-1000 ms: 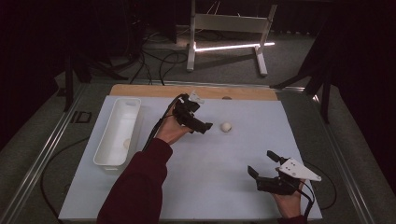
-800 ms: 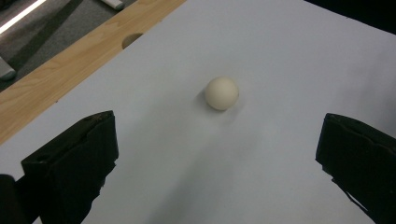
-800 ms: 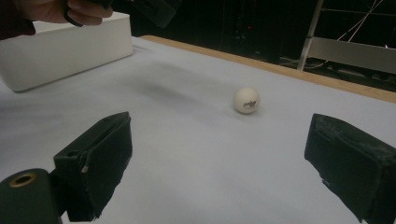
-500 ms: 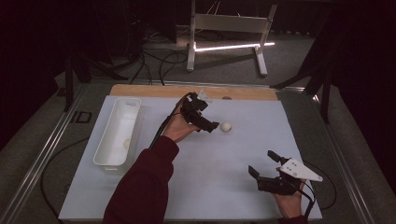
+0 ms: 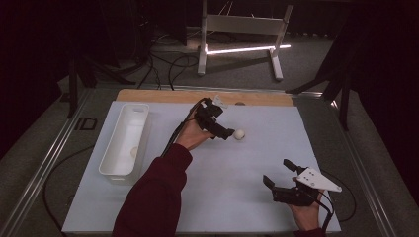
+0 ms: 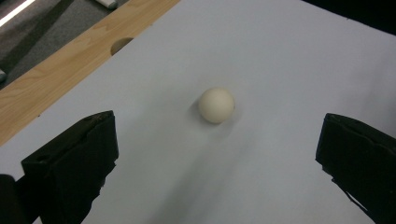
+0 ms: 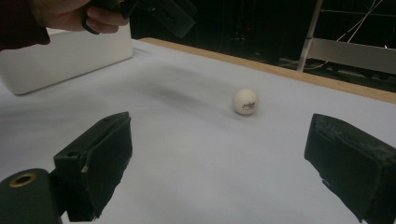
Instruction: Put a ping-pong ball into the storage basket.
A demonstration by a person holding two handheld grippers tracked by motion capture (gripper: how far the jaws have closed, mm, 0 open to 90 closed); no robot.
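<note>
One small white ball [image 5: 239,134] lies just ahead of the released left gripper [image 5: 228,134], centred between its spread jaws, while the released right gripper [image 5: 279,174] rests well apart.

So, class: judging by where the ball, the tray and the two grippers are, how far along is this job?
Done: one small pale object already lies in the white tray. In hand: the left gripper, jaws wide open, is close to the white ball but not touching it. Left: closing on the ball, lifting it and probably carrying it to the tray. The right gripper hangs open, away from the ball.
</note>
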